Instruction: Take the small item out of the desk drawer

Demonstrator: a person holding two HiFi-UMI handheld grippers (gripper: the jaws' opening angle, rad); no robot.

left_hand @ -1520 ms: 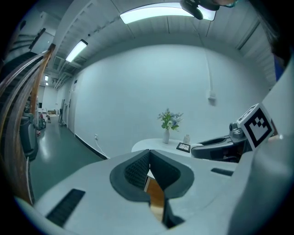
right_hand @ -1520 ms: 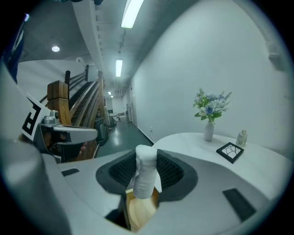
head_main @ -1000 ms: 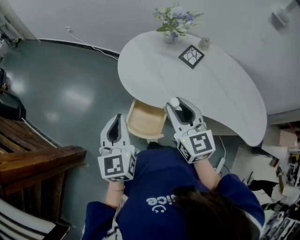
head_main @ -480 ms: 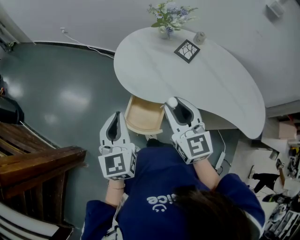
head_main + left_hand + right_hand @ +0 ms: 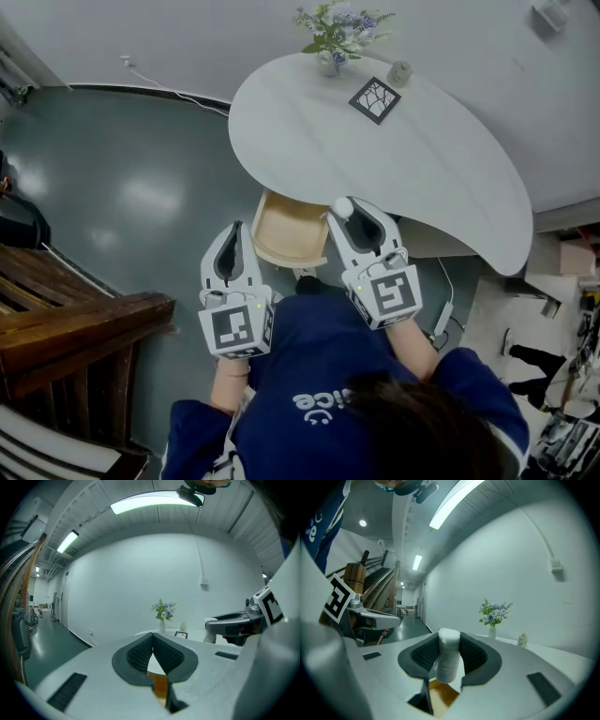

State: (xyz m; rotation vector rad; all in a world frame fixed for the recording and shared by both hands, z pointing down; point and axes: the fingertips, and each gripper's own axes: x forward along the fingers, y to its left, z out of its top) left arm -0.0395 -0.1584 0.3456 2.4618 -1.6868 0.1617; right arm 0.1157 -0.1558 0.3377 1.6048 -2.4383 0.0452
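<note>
My right tongs (image 5: 449,641) are clamped on a small white roll (image 5: 343,207), which stands upright between the pads with its top poking past the tips. Over the last second that grip has not shifted and the tongs have barely drifted, so I judge the roll is safely out and only needs setting down. My left tongs (image 5: 153,639) are closed on nothing, hanging beside the open drawer (image 5: 286,234). The roll sits over the drawer's right corner, at the edge of the desk (image 5: 394,159).
</note>
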